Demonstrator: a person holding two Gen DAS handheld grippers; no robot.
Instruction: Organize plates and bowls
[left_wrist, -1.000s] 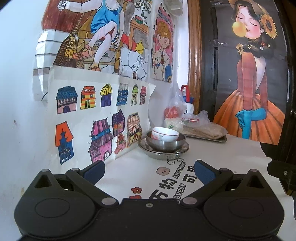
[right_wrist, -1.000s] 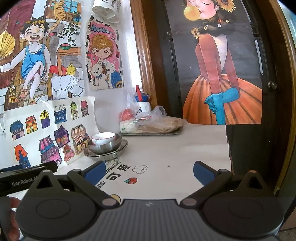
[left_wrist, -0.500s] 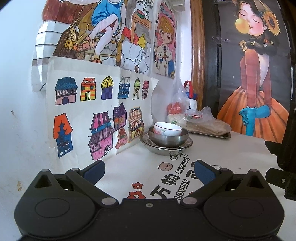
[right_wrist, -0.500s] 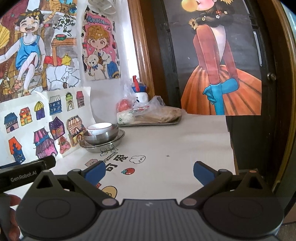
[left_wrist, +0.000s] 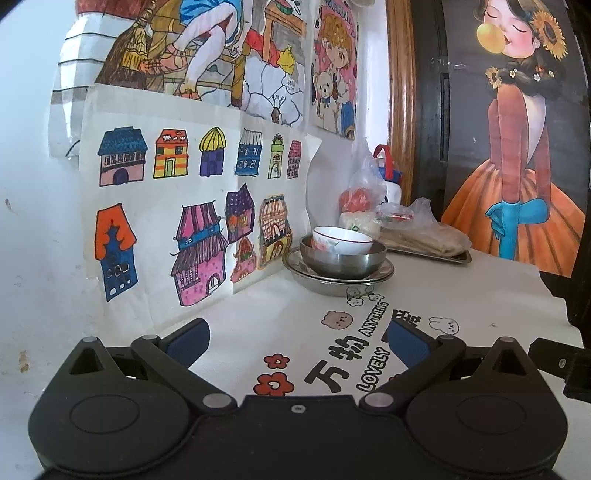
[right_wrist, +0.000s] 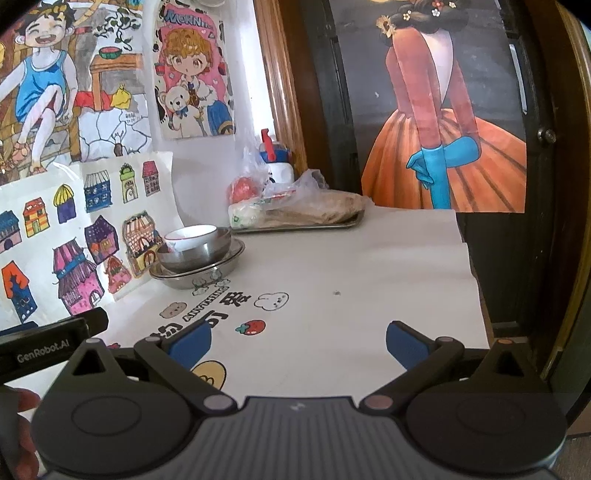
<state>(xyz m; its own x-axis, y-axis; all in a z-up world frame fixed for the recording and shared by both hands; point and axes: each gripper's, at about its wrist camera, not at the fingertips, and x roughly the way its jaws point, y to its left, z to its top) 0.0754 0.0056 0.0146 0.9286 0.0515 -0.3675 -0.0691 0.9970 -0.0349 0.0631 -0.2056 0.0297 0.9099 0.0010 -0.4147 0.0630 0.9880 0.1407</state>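
While the left claw (left_wrist: 297, 341) and right claw (right_wrist: 298, 341) hover spread and empty, the small white ceramic bowl (left_wrist: 341, 240) nested tilted in the steel bowl (left_wrist: 341, 260) and steel plate (left_wrist: 338, 282), far along the tabletop (right_wrist: 369, 266), could slip if pinched carelessly.

Left gripper (left_wrist: 297, 341) spread wide, white bowl (left_wrist: 341, 240) nested in steel bowl (left_wrist: 341, 261), probably on plate (left_wrist: 338, 282)

On the tablecloth (left_wrist: 461, 295) in front of you, "ANYTHING" and "LOVELY" run beside large Chinese characters, 万物 among them. Your left gripper's body (right_wrist: 44, 347), seen from the right wrist, reads "GenRobot.AI". The bear poster (right_wrist: 194, 70) above the tablecloth is headed "MORNI…", the rest unclear.
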